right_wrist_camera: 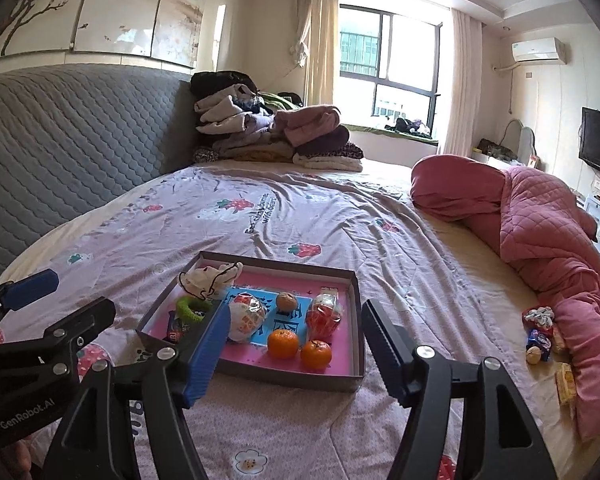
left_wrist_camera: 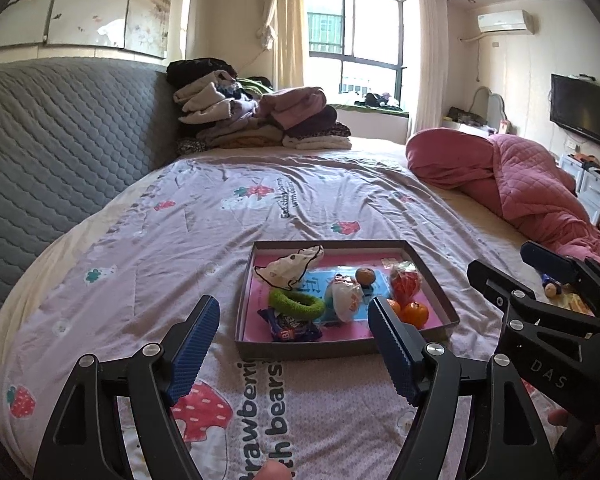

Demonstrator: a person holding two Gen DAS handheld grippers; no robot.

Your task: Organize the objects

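- The shallow grey box (right_wrist_camera: 260, 376) with a pink floor lies on the bed sheet (right_wrist_camera: 300, 216), near the front edge of the bed.
- Inside it are two oranges (right_wrist_camera: 283, 343) side by side at the front, a red wrapped item (right_wrist_camera: 323, 316) behind them, a white wrapped ball (right_wrist_camera: 247, 320), a small brown nut (right_wrist_camera: 287, 301), a green ring (left_wrist_camera: 296, 303), a dark snack packet (left_wrist_camera: 290, 326) and a white cloth piece (left_wrist_camera: 290, 266) at the back corner.
- The left gripper (left_wrist_camera: 294, 350) is wide apart, with nothing between its blue pads.
- The right gripper (right_wrist_camera: 292, 356) is also wide and holds nothing.
- Some small items (right_wrist_camera: 540, 336) lie outside the box, beside the pink quilt (right_wrist_camera: 548, 232).
- A pile of folded clothes (right_wrist_camera: 276, 136) is at the far end of the bed.
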